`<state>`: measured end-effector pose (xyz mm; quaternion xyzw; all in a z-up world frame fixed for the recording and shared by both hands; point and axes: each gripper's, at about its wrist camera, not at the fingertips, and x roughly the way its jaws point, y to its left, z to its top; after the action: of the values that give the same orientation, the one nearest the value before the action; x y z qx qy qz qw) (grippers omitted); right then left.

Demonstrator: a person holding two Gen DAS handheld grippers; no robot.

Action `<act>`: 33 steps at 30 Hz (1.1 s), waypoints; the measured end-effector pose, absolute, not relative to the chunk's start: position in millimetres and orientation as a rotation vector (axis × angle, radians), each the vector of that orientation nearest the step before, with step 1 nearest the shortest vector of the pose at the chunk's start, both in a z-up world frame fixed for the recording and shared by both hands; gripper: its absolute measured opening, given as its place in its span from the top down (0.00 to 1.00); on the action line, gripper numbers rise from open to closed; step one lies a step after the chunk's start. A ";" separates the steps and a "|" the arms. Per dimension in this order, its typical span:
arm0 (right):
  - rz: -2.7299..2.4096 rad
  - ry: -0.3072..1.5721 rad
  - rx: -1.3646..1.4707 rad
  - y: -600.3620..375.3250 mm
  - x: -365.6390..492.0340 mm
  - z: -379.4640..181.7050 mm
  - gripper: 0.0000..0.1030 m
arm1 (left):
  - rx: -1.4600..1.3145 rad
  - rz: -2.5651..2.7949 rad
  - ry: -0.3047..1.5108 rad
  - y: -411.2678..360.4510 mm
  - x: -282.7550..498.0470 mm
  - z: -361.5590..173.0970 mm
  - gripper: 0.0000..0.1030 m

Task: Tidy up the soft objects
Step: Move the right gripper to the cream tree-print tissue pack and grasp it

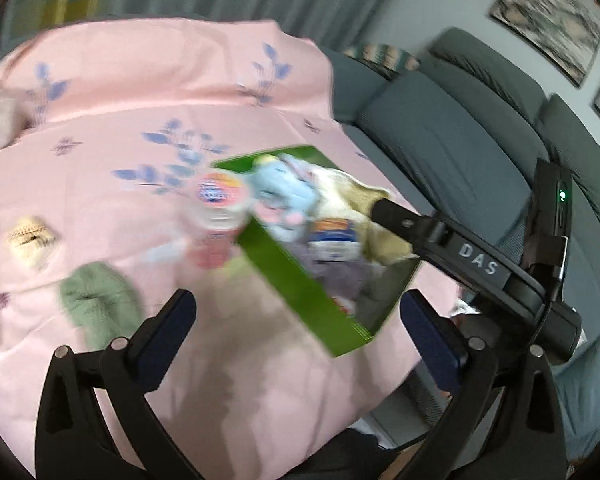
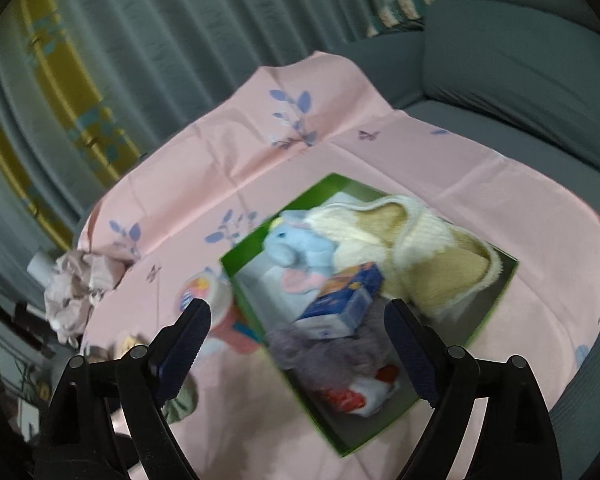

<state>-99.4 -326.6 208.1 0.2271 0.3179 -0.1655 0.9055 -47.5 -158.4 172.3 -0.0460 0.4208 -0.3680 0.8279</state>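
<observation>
**Green box partly filled; both grippers empty above the pink cloth**

Surroundings: A pink cloth (image 2: 320, 148) with blue leaf prints covers the work surface. A grey sofa (image 1: 460, 140) runs along its far-right side, and grey curtains (image 2: 160, 40) hang behind. Framed pictures (image 1: 552, 16) are on the wall above the sofa.

Task items: The green box (image 2: 256, 248) sits on the cloth toward the edge nearest the sofa. Inside it lie a blue plush toy (image 2: 292, 246), cream slippers (image 2: 420, 248), a blue carton (image 2: 344, 300), a grey-purple fluffy item (image 2: 324, 350) and a red-and-white item (image 2: 360, 398). The slippers fill the far end of the box, and the carton rests on the fluffy item.

Outside the box: A plastic cup (image 1: 220, 200) with a printed lid stands just beside the box's left wall. A green soft pad (image 1: 96, 304) and a cream knitted item (image 1: 28, 238) lie near the cloth's left edge. A crumpled pale cloth (image 2: 80, 292) lies at the far-left corner. Motion blur hides finer detail.

Grippers: The left gripper (image 1: 298, 312) hovers over bare cloth near the box's near corner, fingers spread and holding nothing. The right gripper (image 2: 296, 330) hangs above the box's near end, over the fluffy item, fingers spread wide and empty. In the left wrist view its finger reaches across the slippers.
</observation>
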 end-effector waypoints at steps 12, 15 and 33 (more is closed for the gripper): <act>-0.212 0.775 0.279 -230.8 -69.6 201.6 0.13 | -0.202 -0.411 0.869 -13.3 -51.0 135.8 0.01; -0.147 0.818 0.228 -200.9 -58.6 194.8 0.13 | -0.255 -0.357 0.906 9.0 -48.0 121.2 0.01; 0.140 1.057 0.103 -71.4 100.6 141.1 0.13 | -0.325 -0.221 0.932 61.7 -34.0 95.4 0.02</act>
<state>100.6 -71.4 141.1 0.0489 0.5038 0.0668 0.8599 -34.0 61.7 95.4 -0.1556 0.4464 -0.1060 0.8748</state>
